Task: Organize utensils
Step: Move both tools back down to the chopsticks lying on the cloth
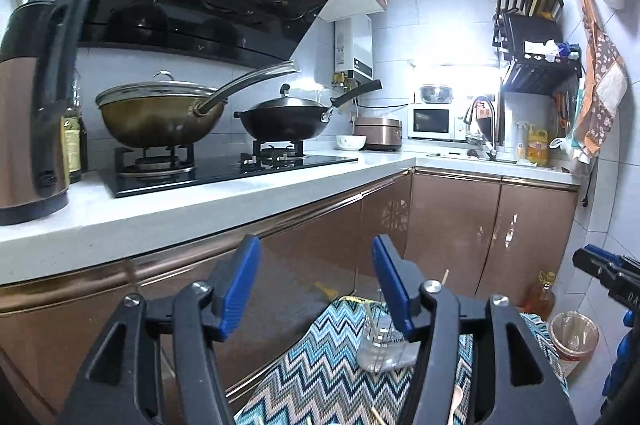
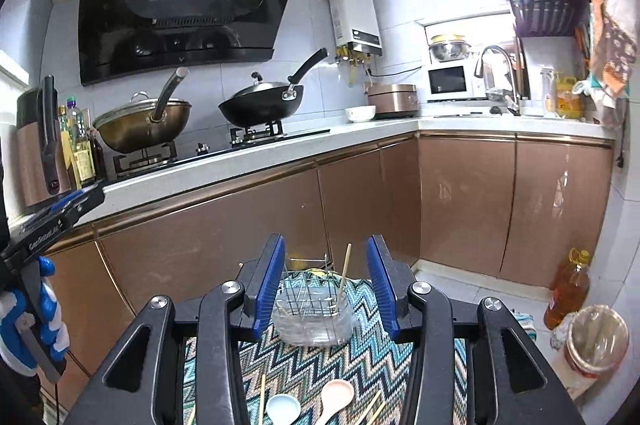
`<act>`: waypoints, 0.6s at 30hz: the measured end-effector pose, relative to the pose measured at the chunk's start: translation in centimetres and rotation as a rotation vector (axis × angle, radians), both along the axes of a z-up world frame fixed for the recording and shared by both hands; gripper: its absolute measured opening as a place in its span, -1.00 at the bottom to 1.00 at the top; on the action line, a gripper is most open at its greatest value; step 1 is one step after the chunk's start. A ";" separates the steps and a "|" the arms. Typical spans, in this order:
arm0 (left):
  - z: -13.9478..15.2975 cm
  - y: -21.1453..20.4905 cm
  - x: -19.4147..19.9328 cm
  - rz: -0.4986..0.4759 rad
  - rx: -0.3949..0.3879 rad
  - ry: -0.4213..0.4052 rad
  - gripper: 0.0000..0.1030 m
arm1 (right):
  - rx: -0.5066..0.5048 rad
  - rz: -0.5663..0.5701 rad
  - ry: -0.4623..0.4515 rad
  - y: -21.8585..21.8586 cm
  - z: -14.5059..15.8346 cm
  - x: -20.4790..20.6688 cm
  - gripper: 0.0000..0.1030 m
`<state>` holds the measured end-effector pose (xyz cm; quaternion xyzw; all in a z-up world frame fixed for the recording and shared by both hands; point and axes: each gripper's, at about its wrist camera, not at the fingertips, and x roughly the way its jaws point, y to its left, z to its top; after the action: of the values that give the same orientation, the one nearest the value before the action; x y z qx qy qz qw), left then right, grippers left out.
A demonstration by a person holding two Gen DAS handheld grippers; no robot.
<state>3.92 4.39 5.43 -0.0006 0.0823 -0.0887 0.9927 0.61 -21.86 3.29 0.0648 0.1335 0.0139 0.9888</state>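
Both grippers stand with their blue pads apart and nothing between them: your left gripper (image 1: 316,285) frames only cabinet door and cloth, and your right gripper (image 2: 326,283) looks past its parted pads at the clear plastic container (image 2: 314,313) without touching it. That container sits on the zigzag-patterned cloth (image 2: 400,345), below the counter (image 2: 280,149) and in front of the brown cabinets (image 2: 240,217), and it is evidently where the utensils are meant to go: a chopstick (image 2: 344,273) leans upright inside it against the wall. Nearer to you on the cloth lie a pink spoon (image 2: 336,395) and a pale blue spoon (image 2: 283,407), bowls up, with more loose chopsticks (image 2: 262,401) beside them, well apart from the container. You hold both tools high and nearly level, which suits looking over the spread more than reaching into it. Judging by what lies loose, the sorting is only partly done. Your left hand (image 2: 36,317), in a blue and white glove, shows at the edge of the right view. For the next pick you would likely tip a gripper downward toward the spoons or sticks.
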 end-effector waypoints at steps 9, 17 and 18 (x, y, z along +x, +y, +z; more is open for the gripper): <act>-2.1 2.9 -1.2 0.006 -0.014 0.086 0.09 | 0.011 -0.010 0.029 0.5 -0.7 -2.5 -0.15; -5.5 5.1 0.4 0.020 -0.057 0.222 0.09 | 0.069 -0.035 0.139 -1.2 -4.2 -1.7 -0.15; -6.0 5.2 0.8 0.022 -0.057 0.242 0.09 | 0.075 -0.037 0.157 -1.4 -4.7 -1.4 -0.15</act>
<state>4.67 9.60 -0.59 -0.0405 0.1992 -0.0792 0.9759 -0.75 -23.30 -1.46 0.1054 0.2086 -0.0047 0.9723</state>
